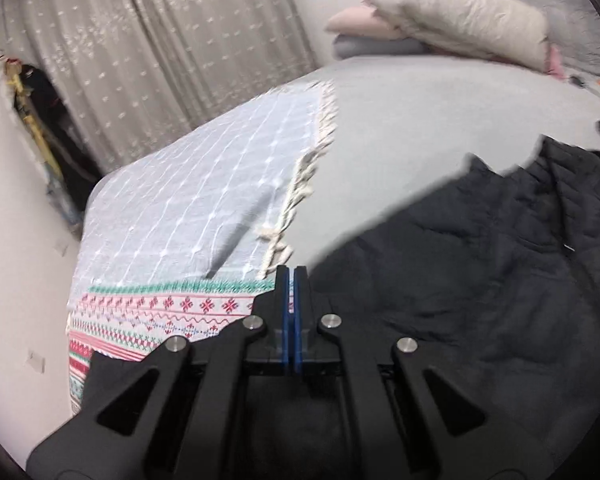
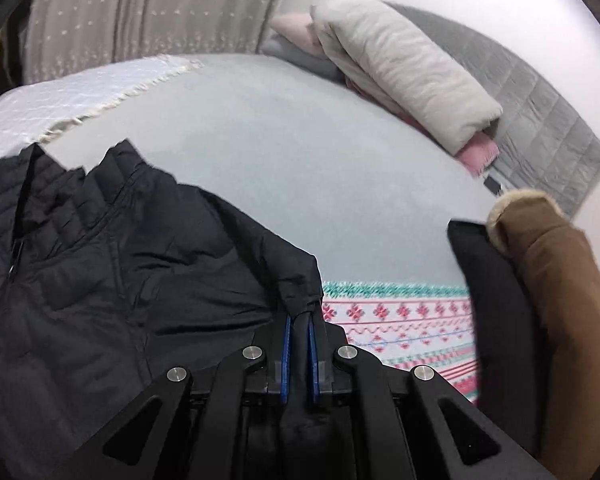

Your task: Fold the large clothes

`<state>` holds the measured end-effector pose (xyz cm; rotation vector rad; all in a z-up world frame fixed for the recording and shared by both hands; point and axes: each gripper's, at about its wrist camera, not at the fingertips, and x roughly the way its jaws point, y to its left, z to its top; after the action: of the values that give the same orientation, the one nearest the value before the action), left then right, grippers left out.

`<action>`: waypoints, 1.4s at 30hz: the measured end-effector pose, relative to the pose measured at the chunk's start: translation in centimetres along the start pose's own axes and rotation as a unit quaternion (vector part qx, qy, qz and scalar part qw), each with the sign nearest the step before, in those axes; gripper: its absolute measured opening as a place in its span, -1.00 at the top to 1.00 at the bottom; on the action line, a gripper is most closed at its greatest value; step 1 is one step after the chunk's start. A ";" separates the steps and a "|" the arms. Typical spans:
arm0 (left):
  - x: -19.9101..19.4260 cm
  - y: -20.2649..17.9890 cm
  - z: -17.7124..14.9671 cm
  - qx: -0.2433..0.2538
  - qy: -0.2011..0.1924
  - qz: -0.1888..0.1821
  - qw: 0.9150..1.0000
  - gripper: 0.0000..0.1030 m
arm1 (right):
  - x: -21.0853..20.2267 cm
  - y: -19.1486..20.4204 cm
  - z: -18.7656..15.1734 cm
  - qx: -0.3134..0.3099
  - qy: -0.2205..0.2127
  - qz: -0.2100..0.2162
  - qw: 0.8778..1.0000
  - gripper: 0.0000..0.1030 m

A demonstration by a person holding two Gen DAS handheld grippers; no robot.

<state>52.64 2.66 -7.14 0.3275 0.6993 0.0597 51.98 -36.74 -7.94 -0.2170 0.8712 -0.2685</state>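
Note:
A large black quilted jacket (image 1: 480, 256) lies spread on the grey bed; it also shows in the right wrist view (image 2: 112, 264), with its collar and zip at the left. My left gripper (image 1: 291, 276) is shut with its blue pads together at the jacket's left edge; no cloth shows between them. My right gripper (image 2: 299, 320) is shut on the jacket's right bottom corner, and black cloth runs between its blue pads.
A patterned red, green and white blanket (image 1: 160, 312) and a pale blue checked throw (image 1: 188, 200) cover the bed's left part. Folded bedding and pillows (image 2: 400, 68) are stacked at the back. A brown coat and a black garment (image 2: 560, 320) lie at the right.

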 end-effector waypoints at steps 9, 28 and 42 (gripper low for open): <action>2.1 1.6 -3.6 -0.058 0.081 -0.040 0.994 0.08 | 4.6 1.0 -2.6 -0.020 0.042 -0.049 0.998 0.38; -7.0 9.1 -7.9 -0.011 0.123 -0.074 0.990 -0.74 | -15.1 0.7 -8.9 0.004 0.035 0.157 0.987 -0.42; -6.6 16.8 -8.0 -0.187 0.054 0.008 0.981 0.83 | -16.8 1.9 -15.0 0.003 0.073 0.169 0.983 -0.42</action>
<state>43.37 19.70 -3.46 -0.0320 0.7762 0.2224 30.30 -30.78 -5.76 -0.0416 1.0352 0.0302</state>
